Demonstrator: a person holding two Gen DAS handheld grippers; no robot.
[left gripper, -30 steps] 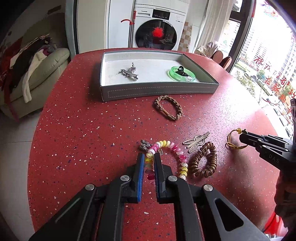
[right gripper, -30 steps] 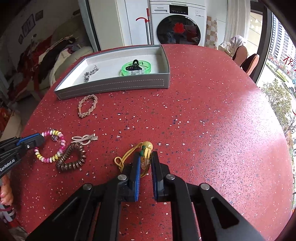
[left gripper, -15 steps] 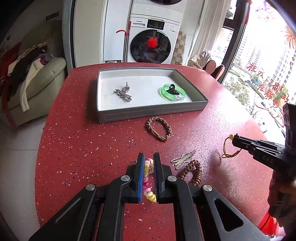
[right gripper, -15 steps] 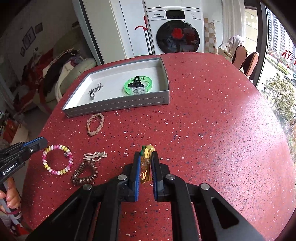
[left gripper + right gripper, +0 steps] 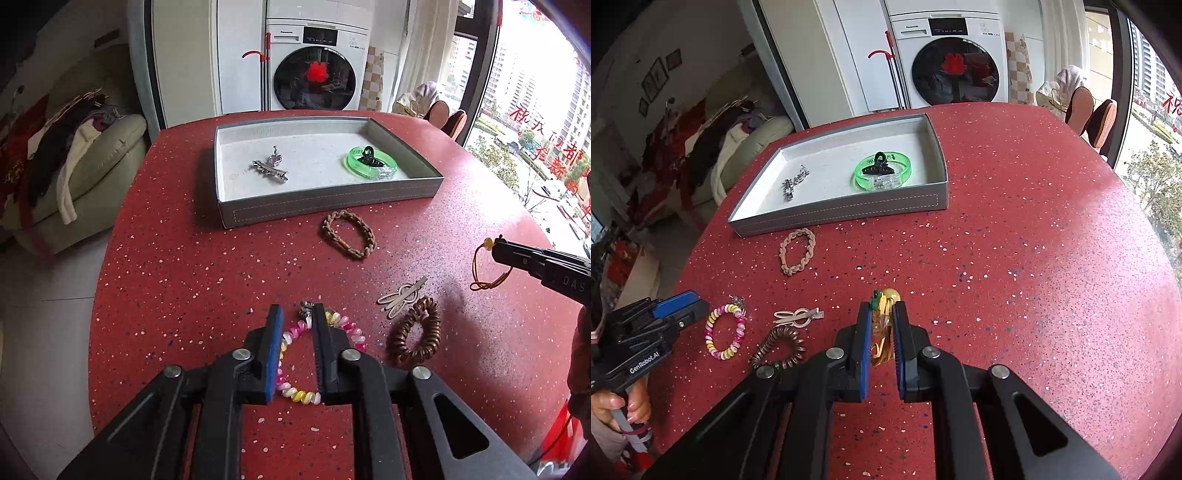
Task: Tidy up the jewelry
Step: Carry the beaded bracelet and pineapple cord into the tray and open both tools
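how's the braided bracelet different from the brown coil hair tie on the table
The braided bracelet is tan plaited cord, while the brown coil hair tie is a dark, glossy spiral. The bracelet lies just in front of the grey tray; the hair tie lies nearer the cameras, beside the silver hair clip. The bracelet lies as an open loop; the hair tie looks thicker. Both lie flat on the red table, outside the tray.

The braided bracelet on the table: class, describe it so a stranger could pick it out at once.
Start at the grey tray on the red speckled table. Just in front of the tray's near wall lies the braided bracelet, alone on the tabletop. Unlike the coiled brown hair tie and the multicoloured bead bracelet, it is a tan plaited cord loop.
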